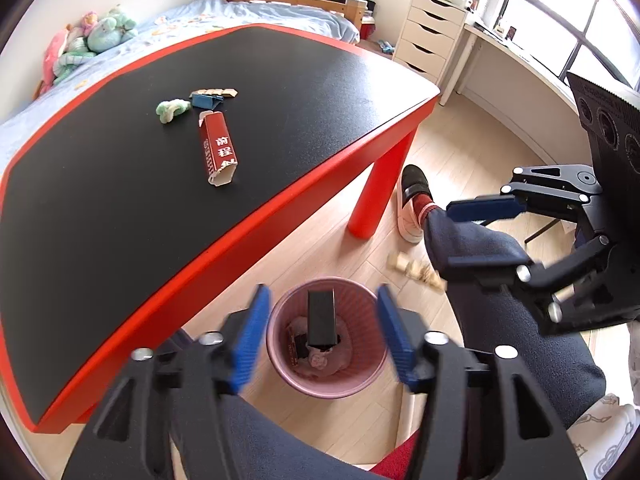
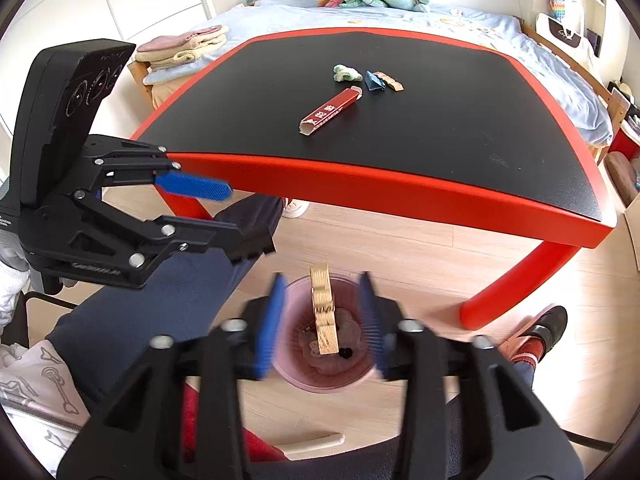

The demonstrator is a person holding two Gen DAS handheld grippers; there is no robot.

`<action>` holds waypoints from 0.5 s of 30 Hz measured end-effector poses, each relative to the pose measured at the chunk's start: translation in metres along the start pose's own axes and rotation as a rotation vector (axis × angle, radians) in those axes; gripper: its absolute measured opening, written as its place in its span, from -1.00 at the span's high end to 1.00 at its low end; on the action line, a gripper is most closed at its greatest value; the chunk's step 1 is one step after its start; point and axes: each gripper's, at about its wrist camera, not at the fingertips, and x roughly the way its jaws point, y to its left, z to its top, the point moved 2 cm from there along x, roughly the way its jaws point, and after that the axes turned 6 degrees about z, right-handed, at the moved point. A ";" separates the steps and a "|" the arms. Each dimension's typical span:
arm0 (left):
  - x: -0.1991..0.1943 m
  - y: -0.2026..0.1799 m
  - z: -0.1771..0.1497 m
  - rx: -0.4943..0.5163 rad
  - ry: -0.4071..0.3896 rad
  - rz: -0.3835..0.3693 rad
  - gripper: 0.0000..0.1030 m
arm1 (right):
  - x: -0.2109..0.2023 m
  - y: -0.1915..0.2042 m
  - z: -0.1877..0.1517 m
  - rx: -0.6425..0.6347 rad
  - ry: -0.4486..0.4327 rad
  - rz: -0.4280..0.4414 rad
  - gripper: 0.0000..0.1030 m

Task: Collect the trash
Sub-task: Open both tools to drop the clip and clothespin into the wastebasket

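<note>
Both grippers hang over the pink bin (image 1: 326,336) on the floor, fingers spread wide on each. Left gripper (image 1: 320,338) has a black box (image 1: 321,320) between its fingers, untouched, dropping end-first into the bin. Right gripper (image 2: 322,320) has a strip of wooden blocks (image 2: 323,314) loose between its fingers, also over the bin mouth.

Risks: the strip is long and tilted, could catch the rim and tip out onto the floor; the box stands tall on the trash inside and may topple over the edge. A second block strip (image 1: 416,270) lies on the floor at 2 o'clock from the bin, easy to miss.

Trash left on the counter (image 1: 280,80): red carton (image 1: 218,152) mid-counter, green wad (image 1: 172,109), blue wrapper (image 1: 206,100) and more blocks (image 1: 214,92) at its 12 o'clock.

Counter is black with red edging and red legs. Bedroom: bed (image 1: 240,12) with plush toys (image 1: 86,40) behind, white drawers (image 1: 430,32), window at 1 o'clock, pale wood floor
</note>
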 end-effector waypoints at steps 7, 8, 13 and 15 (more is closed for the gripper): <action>-0.003 0.009 0.000 -0.041 -0.018 0.042 -0.84 | 0.006 -0.008 -0.004 0.042 0.001 -0.022 -0.82; -0.003 0.010 0.000 -0.044 -0.020 0.045 -0.84 | 0.006 -0.009 -0.005 0.044 0.000 -0.023 -0.83; -0.005 0.013 0.000 -0.061 -0.015 0.047 -0.85 | 0.007 -0.010 -0.004 0.053 -0.006 -0.018 -0.87; -0.005 0.014 0.001 -0.066 -0.012 0.045 -0.85 | 0.006 -0.011 -0.004 0.055 -0.010 -0.015 -0.89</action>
